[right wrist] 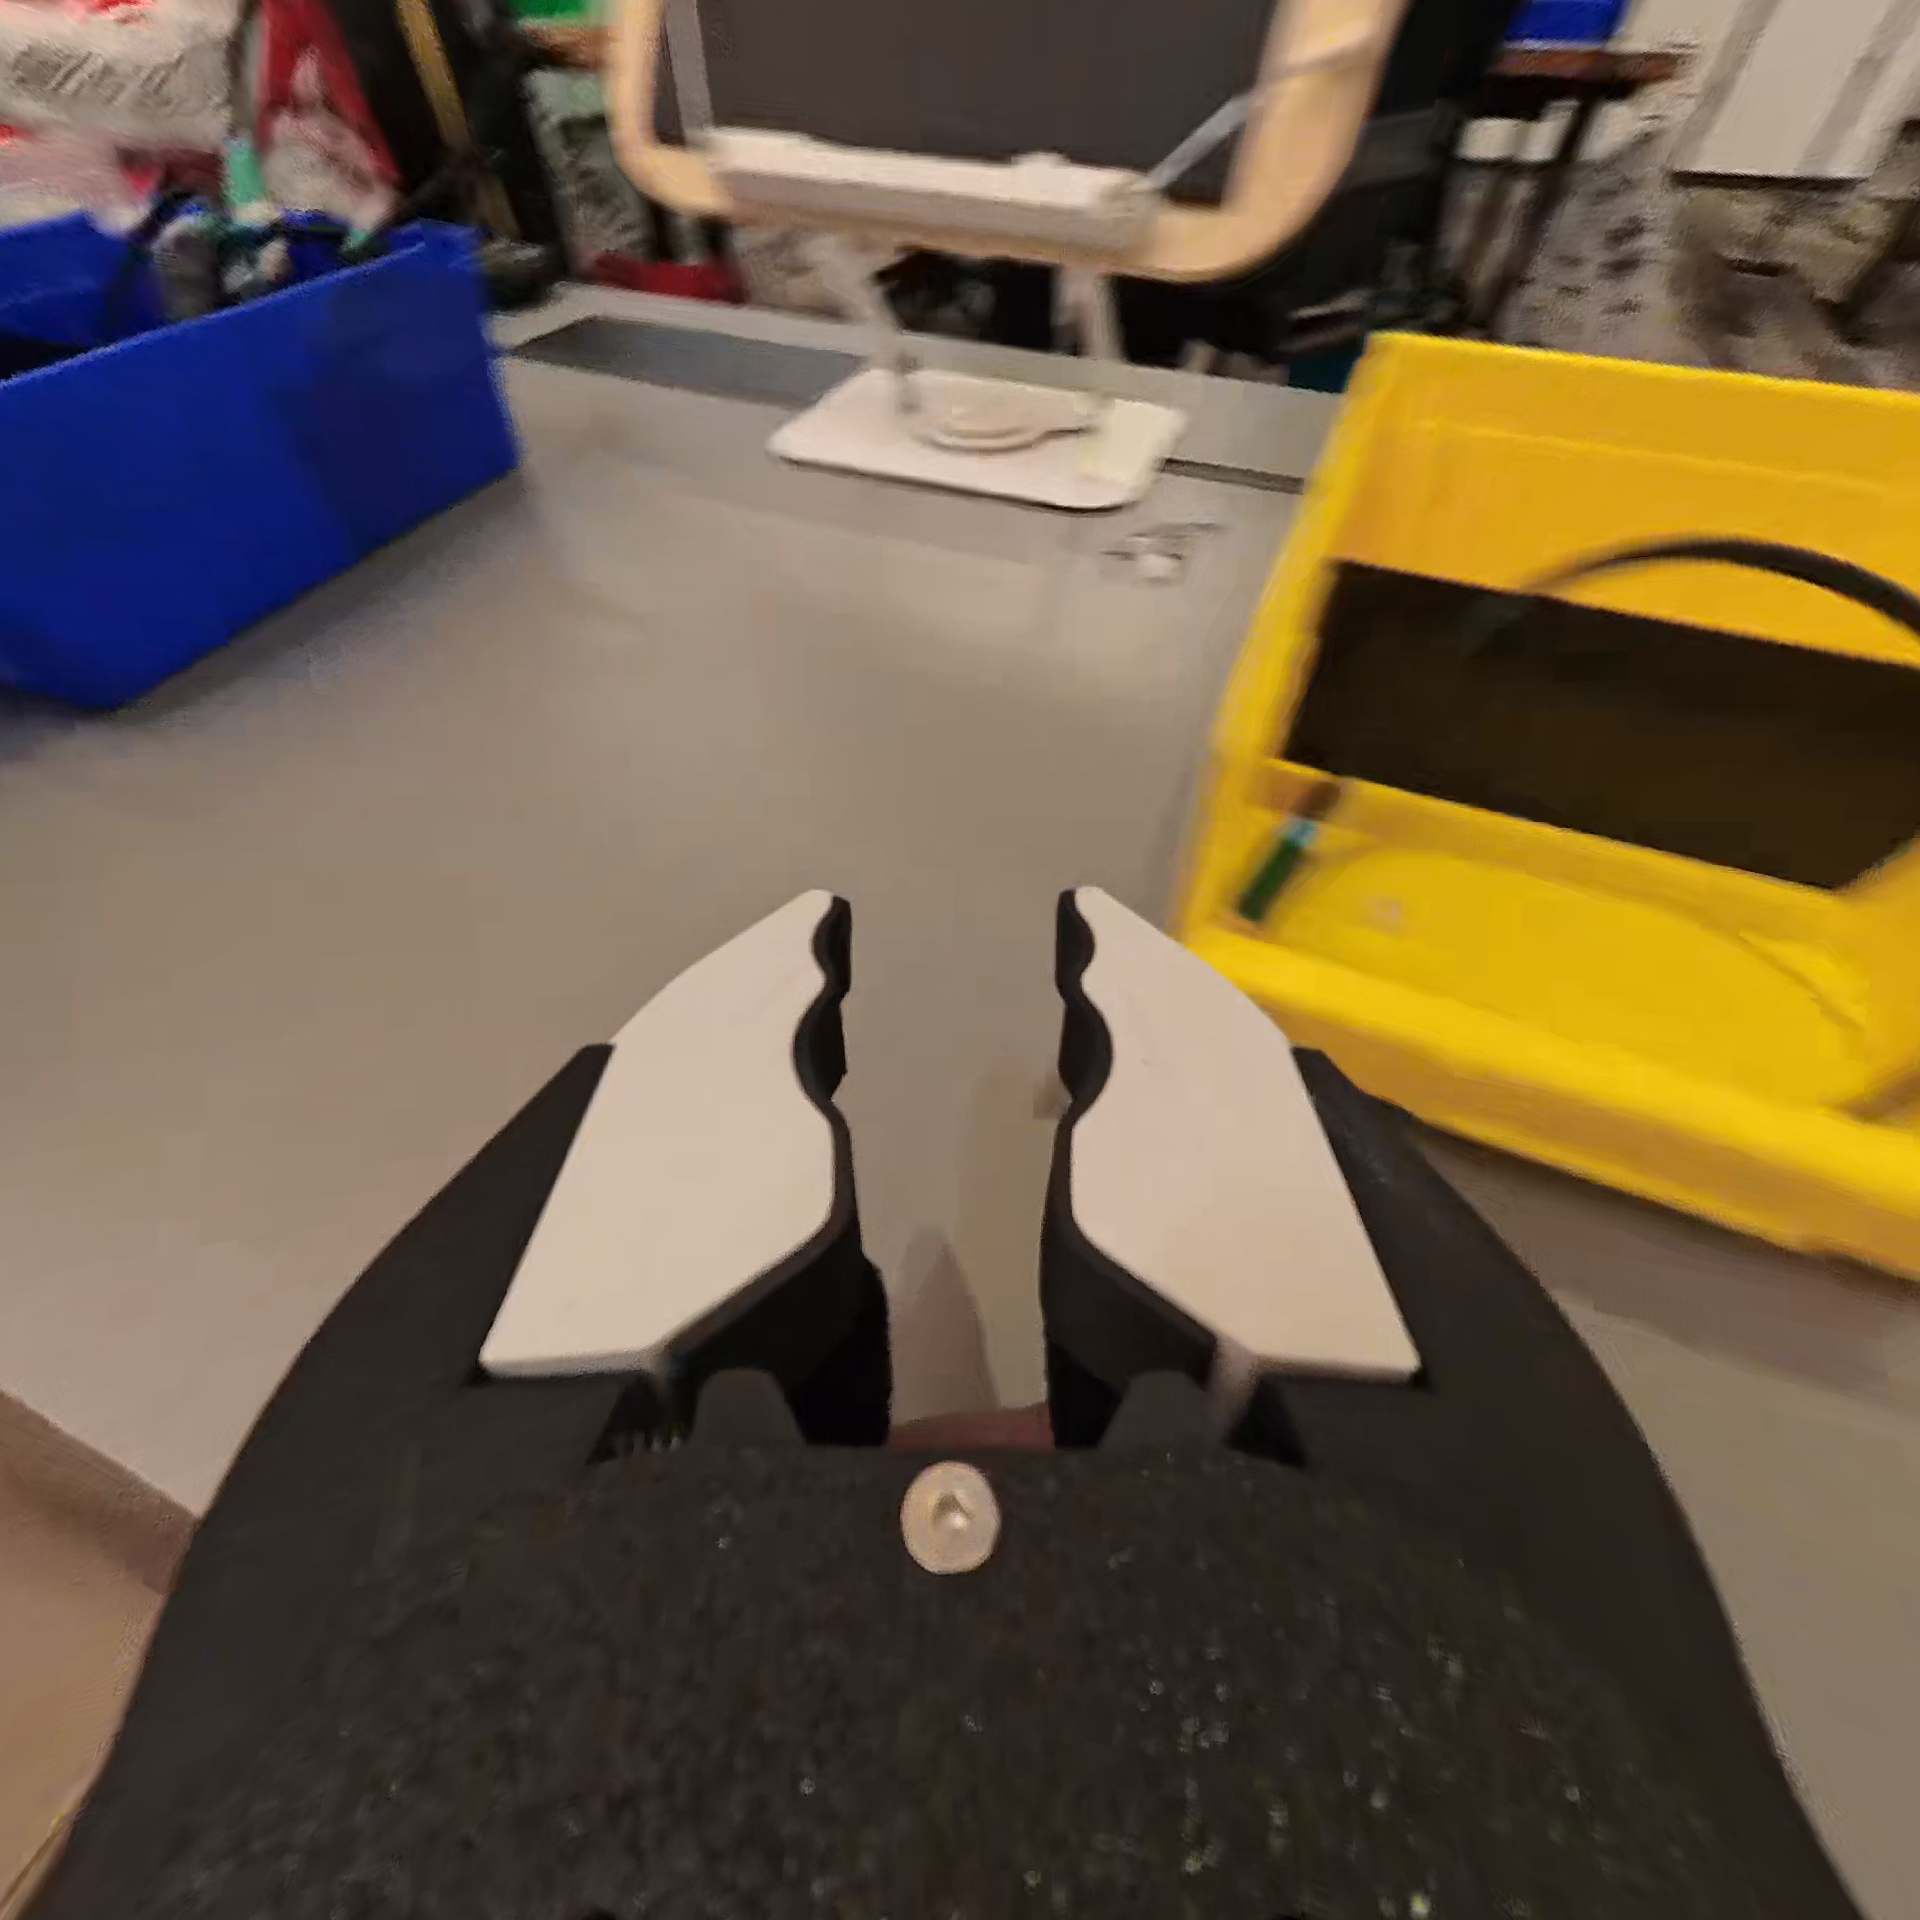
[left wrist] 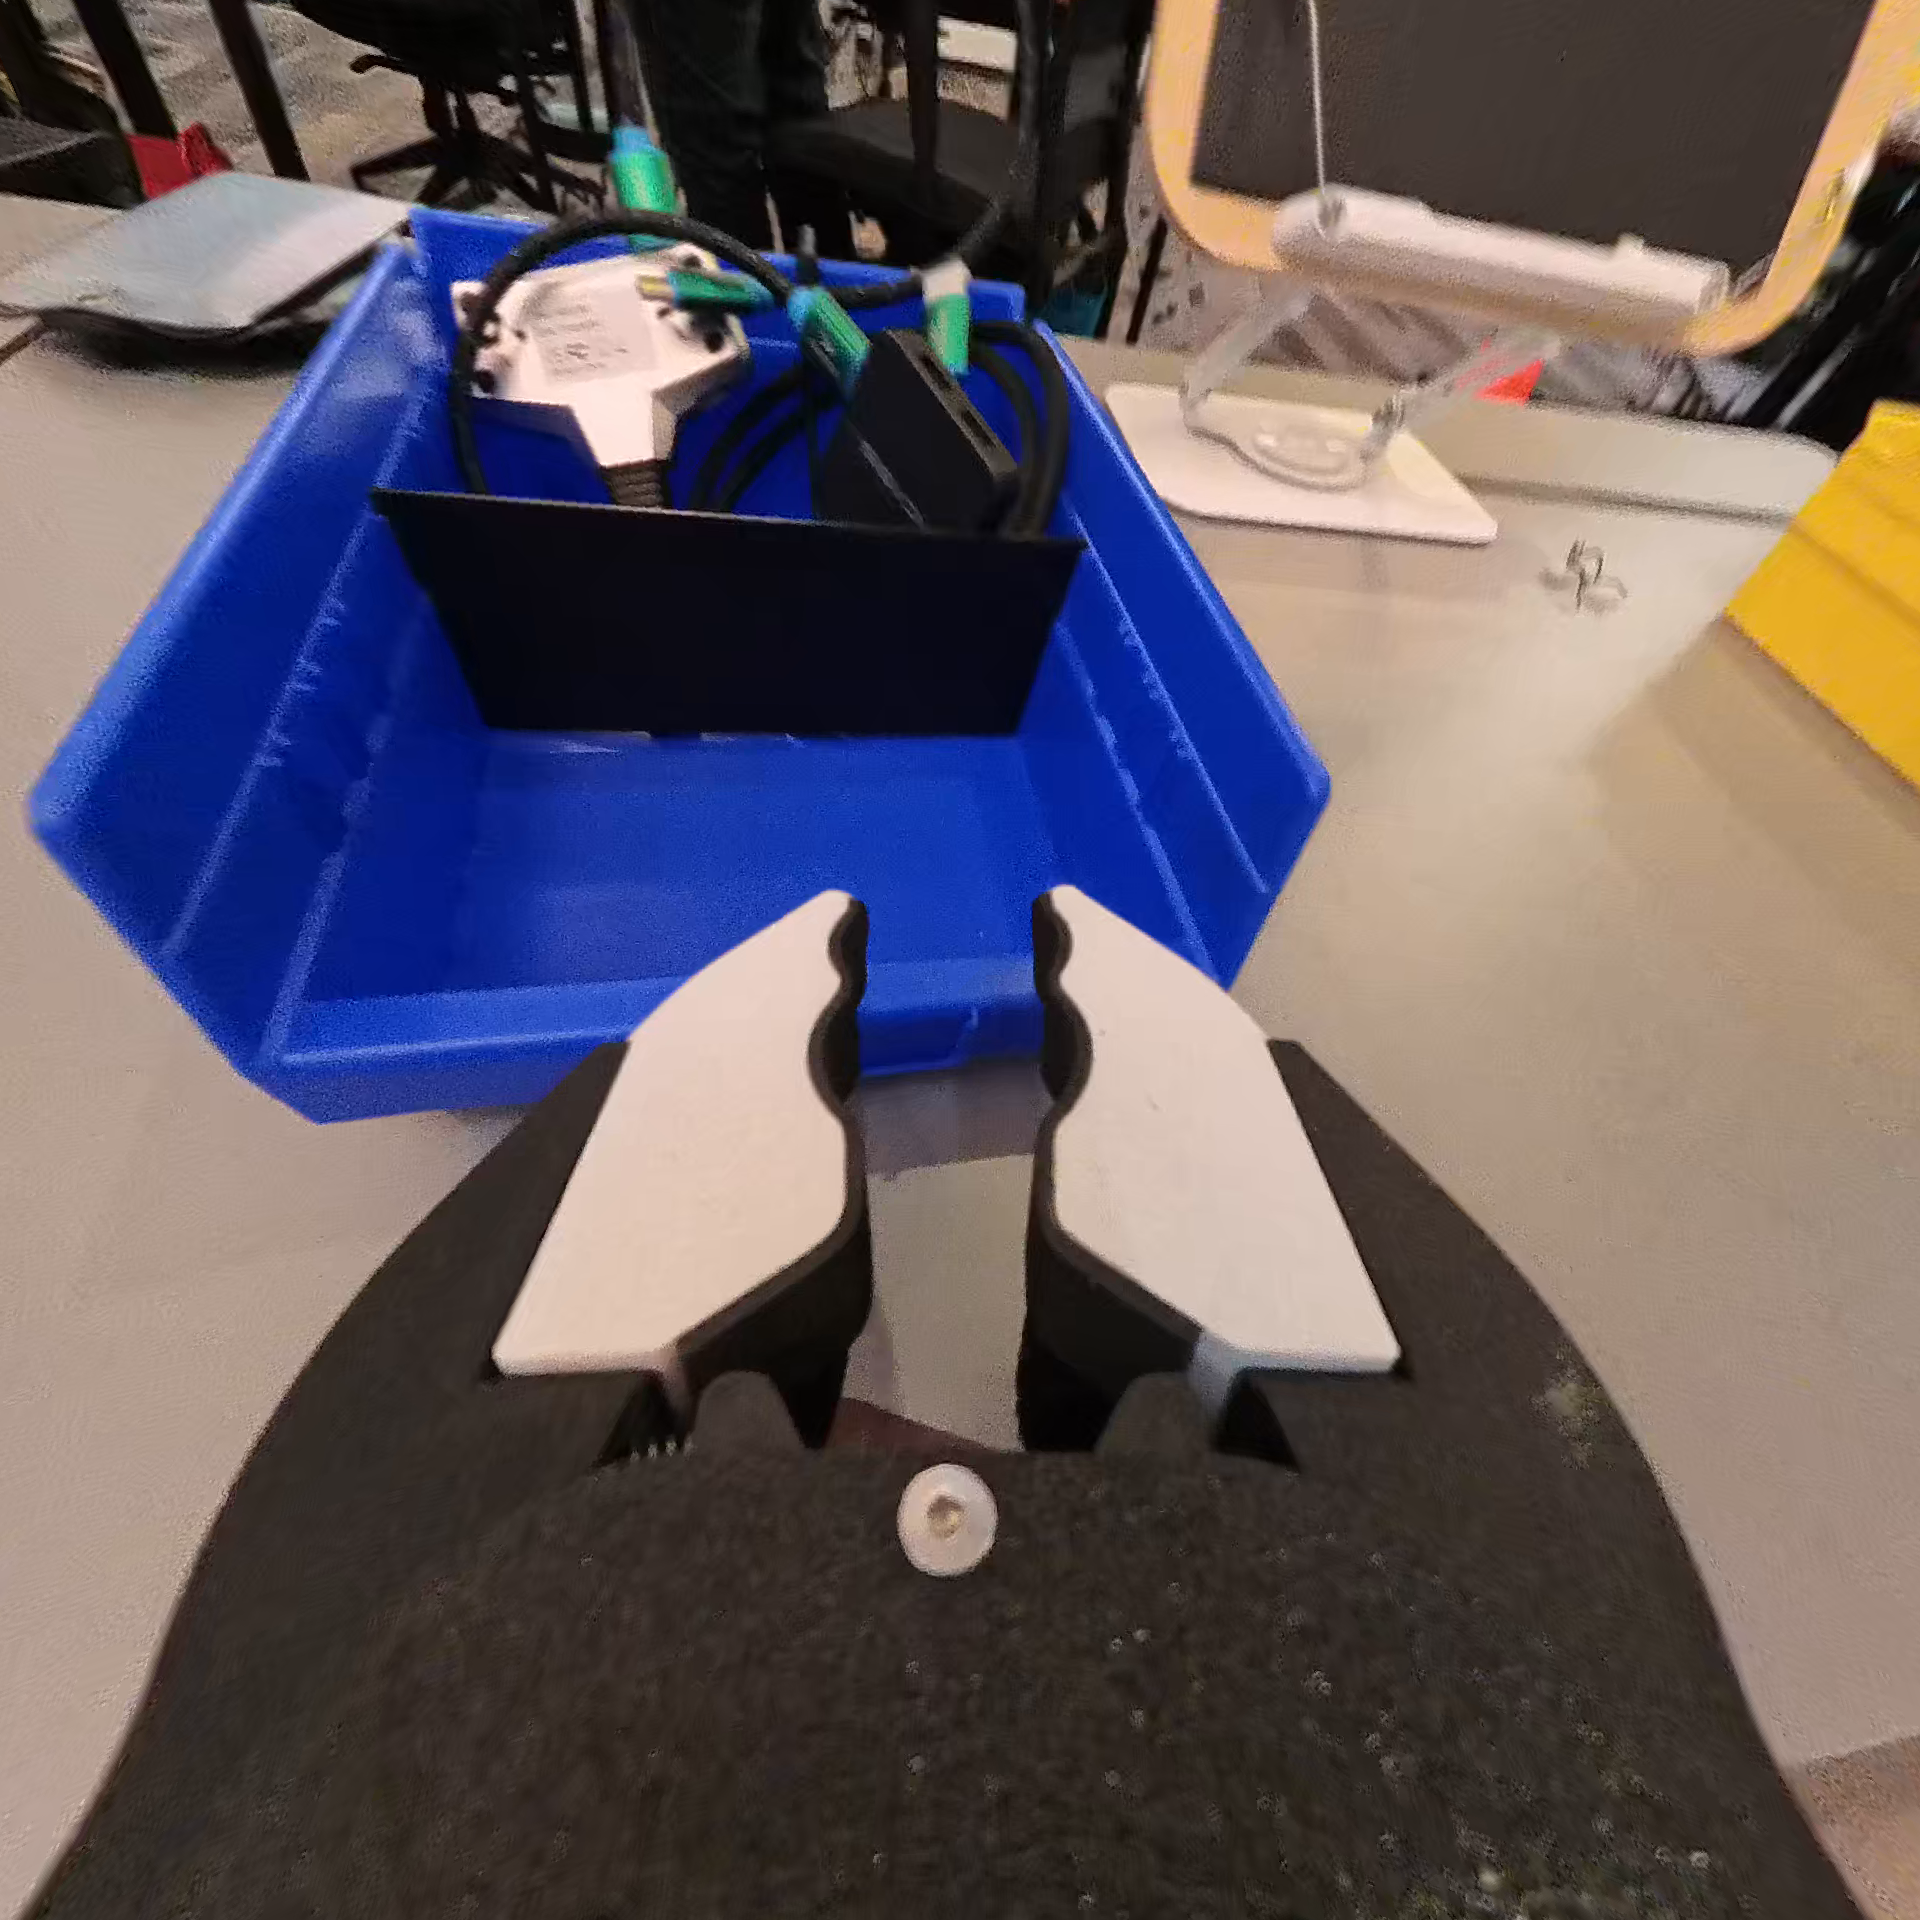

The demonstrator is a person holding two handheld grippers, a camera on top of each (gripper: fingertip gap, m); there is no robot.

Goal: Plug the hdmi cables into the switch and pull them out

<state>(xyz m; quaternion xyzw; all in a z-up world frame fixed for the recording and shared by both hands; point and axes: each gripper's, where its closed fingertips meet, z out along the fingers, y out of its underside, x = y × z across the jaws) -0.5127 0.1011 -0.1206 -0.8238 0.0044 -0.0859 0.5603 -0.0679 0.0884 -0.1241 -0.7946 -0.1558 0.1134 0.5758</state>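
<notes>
A blue bin (left wrist: 343, 831) sits on the grey table ahead of my left gripper (left wrist: 948, 925). A black divider (left wrist: 727, 613) splits it. Its far compartment holds a white switch (left wrist: 592, 358), a black box-shaped switch (left wrist: 925, 426) and black HDMI cables with green plugs (left wrist: 831, 332). The near compartment is empty. My left gripper is open and empty, its tips over the bin's near rim. My right gripper (right wrist: 953, 925) is open and empty above bare table, between the blue bin (right wrist: 239, 468) and a yellow bin (right wrist: 1558, 1091).
The yellow bin holds a black divider (right wrist: 1621, 717), a black cable (right wrist: 1756, 561) and a small green item (right wrist: 1273, 868). A white stand with a flat base (right wrist: 977, 442) and a wooden frame (right wrist: 665, 114) stands at the table's back. A small metal clip (left wrist: 1584, 577) lies on the table.
</notes>
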